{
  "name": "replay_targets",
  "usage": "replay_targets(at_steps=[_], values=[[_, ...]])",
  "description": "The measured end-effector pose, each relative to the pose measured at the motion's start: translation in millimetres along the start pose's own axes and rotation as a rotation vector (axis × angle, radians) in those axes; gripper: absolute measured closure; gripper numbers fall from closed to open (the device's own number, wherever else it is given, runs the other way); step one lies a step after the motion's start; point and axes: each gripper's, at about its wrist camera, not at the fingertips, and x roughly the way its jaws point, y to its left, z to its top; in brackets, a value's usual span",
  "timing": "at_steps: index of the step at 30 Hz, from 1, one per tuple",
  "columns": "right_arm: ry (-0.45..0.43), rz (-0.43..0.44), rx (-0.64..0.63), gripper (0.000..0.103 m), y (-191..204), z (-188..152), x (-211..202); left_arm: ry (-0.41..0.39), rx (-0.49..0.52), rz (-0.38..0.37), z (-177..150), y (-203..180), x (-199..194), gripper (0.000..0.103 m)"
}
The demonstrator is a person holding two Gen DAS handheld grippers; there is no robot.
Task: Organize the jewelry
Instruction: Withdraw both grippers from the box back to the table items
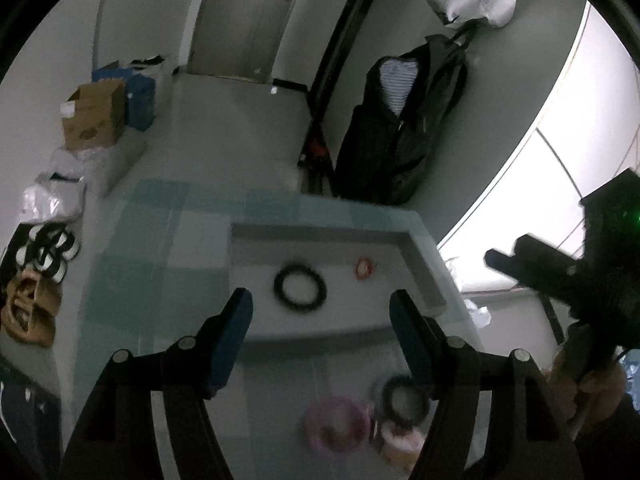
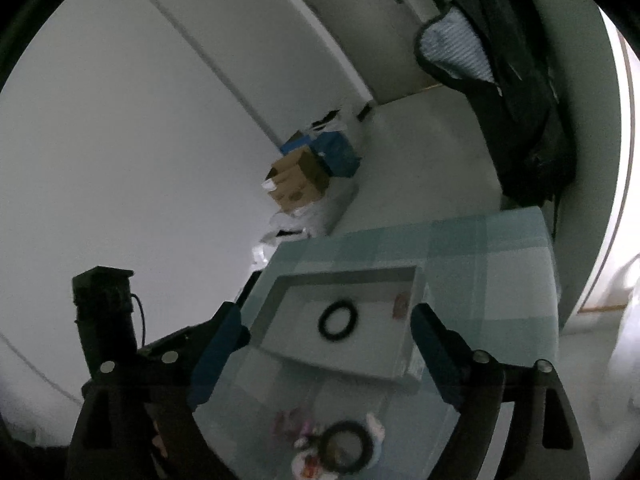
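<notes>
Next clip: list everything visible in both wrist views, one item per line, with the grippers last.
tray: 1, white, on the checked tablecloth
black bracelet: 1, black, lying inside the tray
red trinket: 1, red, in the tray's far right corner, too blurred to identify
tablecloth: 1, pale blue checks, covering the table
loose jewelry pile: pink ring shape, second black bracelet and blurred small pieces, on the cloth in front of the tray
cardboard box: 1, brown, on the floor by the wall
blue boxes: blue, behind the cardboard box, count unclear
dark jacket: 1, black, hanging by the wall
left hand-held gripper: open, holding nothing
right hand-held gripper: open, holding nothing
</notes>
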Motion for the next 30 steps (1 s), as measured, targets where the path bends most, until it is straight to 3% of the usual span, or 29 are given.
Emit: replay_targets(at_steps=[8,12,21,24,30], values=[[0.004,-0.013,-0.076,0.004,24.2,-27.0,-25.2,0.045,-0.026,0.046,-28.8,-6.1,-13.8,0.036],[0.044,-0.03,0.0,0.004,16.9,-55.9,-29.4,0.084,-0.058,0.073,-42.9,-4.3,-16.0,0.036],[0.176,-0.066,0.085,0.004,7.1,-118.5,-22.4,0.123,-0.12,0.056,-76.9,-11.0,-28.2,0.036],[0.236,-0.13,0.046,0.004,15.9,-130.1,-12.5,0.135,-0.087,0.058,-82.4,-15.7,-28.2,0.035],[0.266,-0.222,-0.151,0.005,41.6,-141.6,0.7,0.144,-0.091,0.049,-86.8,-13.0,-29.2,0.035]])
